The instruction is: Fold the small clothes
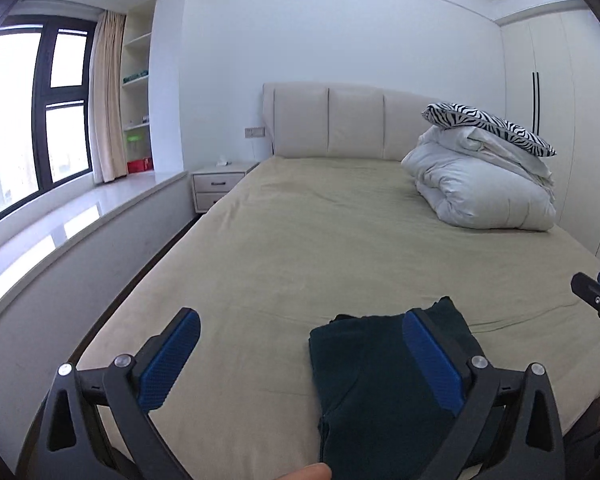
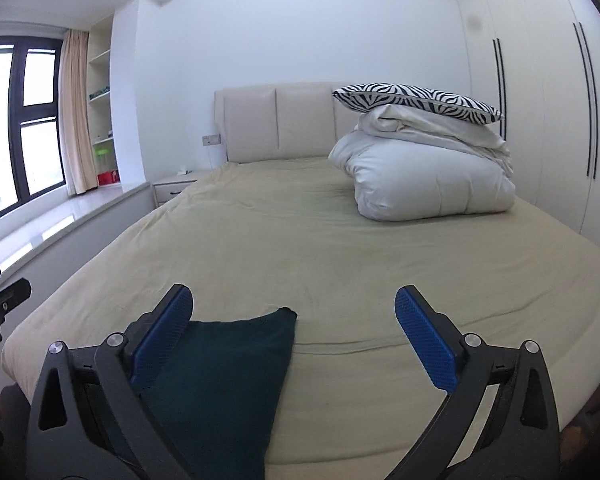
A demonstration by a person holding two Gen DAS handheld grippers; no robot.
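A dark green folded garment (image 1: 364,376) lies flat on the beige bed sheet (image 1: 284,240) near the bed's front edge. It also shows in the right wrist view (image 2: 224,368). My left gripper (image 1: 300,332) is open and empty, held above the sheet, with its right finger over the garment's right part. My right gripper (image 2: 294,308) is open and empty, with its left finger over the garment's left part. Neither gripper holds the cloth. The right gripper's tip shows at the right edge of the left wrist view (image 1: 598,300).
A folded white duvet (image 1: 480,188) with a zebra-print pillow (image 1: 488,122) on top sits at the bed's far right. A padded headboard (image 1: 332,120), a nightstand (image 1: 218,184), a window ledge (image 1: 60,220) at left and wardrobe doors (image 1: 564,120) at right surround the bed.
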